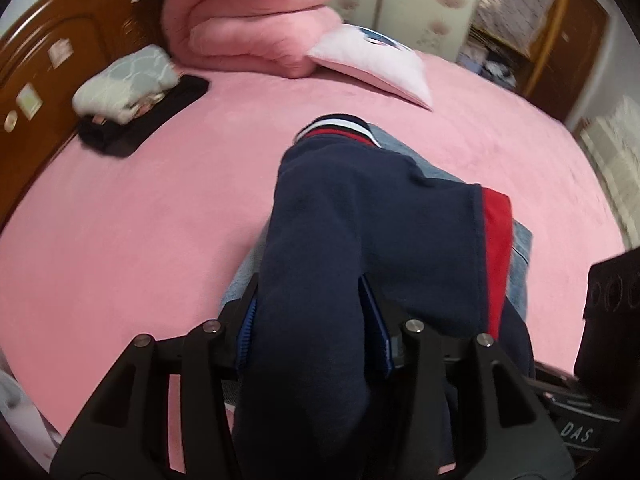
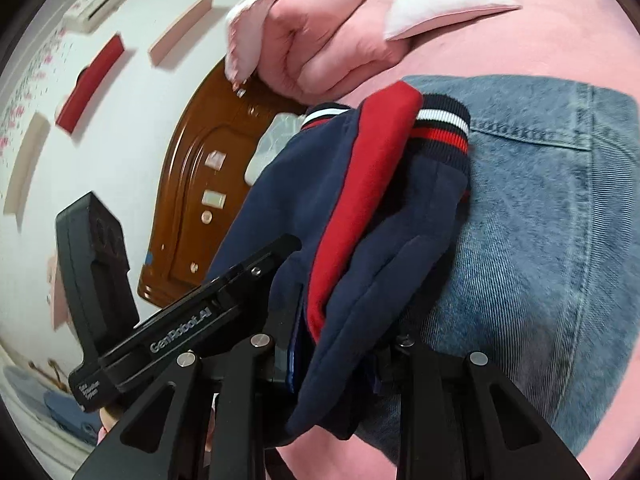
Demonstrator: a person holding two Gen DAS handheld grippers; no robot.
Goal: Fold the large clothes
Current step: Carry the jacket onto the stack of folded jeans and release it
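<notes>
The navy jacket [image 1: 348, 216] is bunched and lifted over the middle of the pink bed [image 1: 140, 208], held at its near end by both tools. It is thick, soft knit cloth in dark blue with a broad red panel [image 1: 496, 240] running along one side. Its ribbed cuff [image 2: 440, 128] is striped navy, white and red, and a matching striped band shows at the far end in the left wrist view. The cloth hangs in heavy folds and is not flat.

The left hand-held gripper [image 1: 310, 320] is clamped on a thick roll of the navy jacket, with the fabric filling the space between its blue-padded fingers [image 1: 374, 320]. The right hand-held gripper [image 2: 340, 356] is also closed on the jacket, pinching a fold of navy and red cloth between its fingers. The left tool's black body appears just beside it in the right wrist view.

Under and beside the jacket lie light-blue jeans [image 2: 552, 208], spread on the bed and touching the jacket.

At the head of the bed sits a rolled pink quilt [image 1: 256, 20] with a white pillow [image 1: 376, 68] against it. A grey patterned bundle [image 1: 128, 80] rests on a black cloth [image 1: 152, 116] near the brown wooden headboard [image 1: 48, 60].
</notes>
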